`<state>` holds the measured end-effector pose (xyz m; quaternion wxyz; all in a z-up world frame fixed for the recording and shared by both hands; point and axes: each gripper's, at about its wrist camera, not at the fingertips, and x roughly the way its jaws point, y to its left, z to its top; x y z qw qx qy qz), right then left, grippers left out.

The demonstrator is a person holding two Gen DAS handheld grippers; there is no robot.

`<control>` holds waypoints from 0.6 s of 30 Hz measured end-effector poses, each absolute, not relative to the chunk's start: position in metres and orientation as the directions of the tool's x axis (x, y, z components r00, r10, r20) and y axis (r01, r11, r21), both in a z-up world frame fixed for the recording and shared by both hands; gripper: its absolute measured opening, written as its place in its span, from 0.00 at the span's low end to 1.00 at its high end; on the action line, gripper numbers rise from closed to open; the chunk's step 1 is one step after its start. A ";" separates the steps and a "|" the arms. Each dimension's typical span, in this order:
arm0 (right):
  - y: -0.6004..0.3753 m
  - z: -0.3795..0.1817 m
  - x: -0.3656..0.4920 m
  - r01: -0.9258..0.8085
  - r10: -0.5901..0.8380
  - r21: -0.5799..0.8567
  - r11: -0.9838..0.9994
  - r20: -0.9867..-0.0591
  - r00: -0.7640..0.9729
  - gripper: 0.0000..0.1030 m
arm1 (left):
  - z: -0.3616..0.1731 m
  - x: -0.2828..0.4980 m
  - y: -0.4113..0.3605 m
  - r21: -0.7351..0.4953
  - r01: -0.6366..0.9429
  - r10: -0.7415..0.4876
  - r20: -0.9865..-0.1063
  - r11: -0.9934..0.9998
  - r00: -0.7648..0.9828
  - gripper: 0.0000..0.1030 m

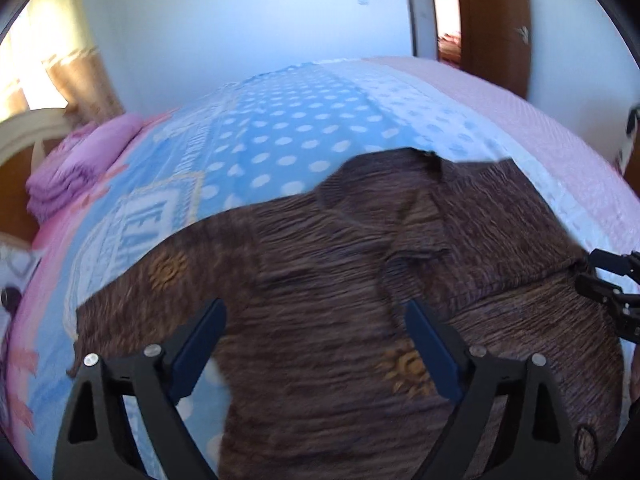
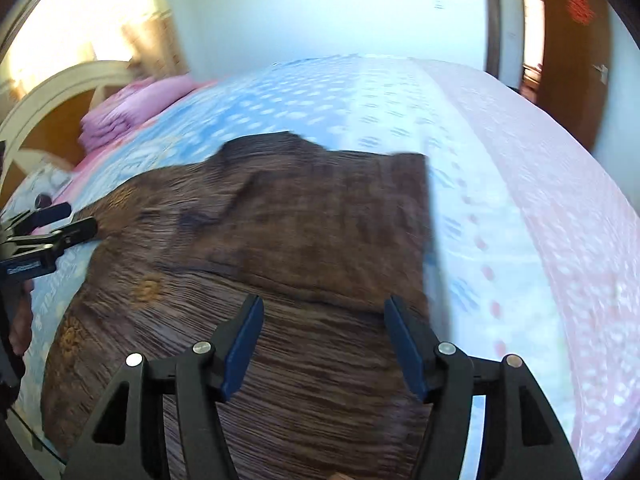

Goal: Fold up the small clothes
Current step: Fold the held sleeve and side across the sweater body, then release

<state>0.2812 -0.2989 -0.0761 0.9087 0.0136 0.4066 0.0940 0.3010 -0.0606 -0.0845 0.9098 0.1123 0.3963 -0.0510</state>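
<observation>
Left wrist view: the left gripper hangs with its jaws spread wide over a brown top lying flat on the bed, gripping nothing. One side of the top is folded inward over its body. The right gripper is likewise spread apart and empty above the folded part. A stack of folded pink bedding sits near the headboard. Both pictures are motion-blurred, so whether the fingertips touch the cloth is unclear.
</observation>
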 end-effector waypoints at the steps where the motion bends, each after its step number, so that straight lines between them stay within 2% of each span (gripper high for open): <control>1: -0.306 -0.081 0.279 -0.151 0.193 0.124 0.981 -0.736 0.649 0.62 | -0.089 0.307 -0.075 0.176 0.194 -0.002 -0.738 0.965 0.675 0.92; 5: -0.315 -0.097 0.274 -0.146 0.215 0.159 0.977 -0.726 0.653 0.62 | -0.104 0.323 -0.120 0.197 0.246 -0.017 -0.749 0.949 0.662 0.93; 7: -0.315 -0.106 0.273 -0.151 0.212 0.149 0.977 -0.728 0.652 0.62 | -0.113 0.333 -0.141 0.224 0.258 -0.007 -0.742 0.940 0.670 0.97; 11: -0.311 -0.103 0.268 -0.174 0.226 0.146 0.974 -0.711 0.666 0.66 | -0.132 0.366 -0.145 0.388 0.129 0.185 -0.673 0.913 0.716 0.97; 13: -0.311 -0.106 0.267 -0.178 0.228 0.146 0.973 -0.720 0.656 0.66 | -0.135 0.384 -0.119 0.452 -0.007 0.325 -0.629 0.892 0.706 0.97; 18: -0.304 -0.107 0.266 -0.188 0.207 0.109 0.976 -0.727 0.654 0.69 | -0.133 0.395 -0.038 0.425 -0.205 0.457 -0.658 0.882 0.599 0.96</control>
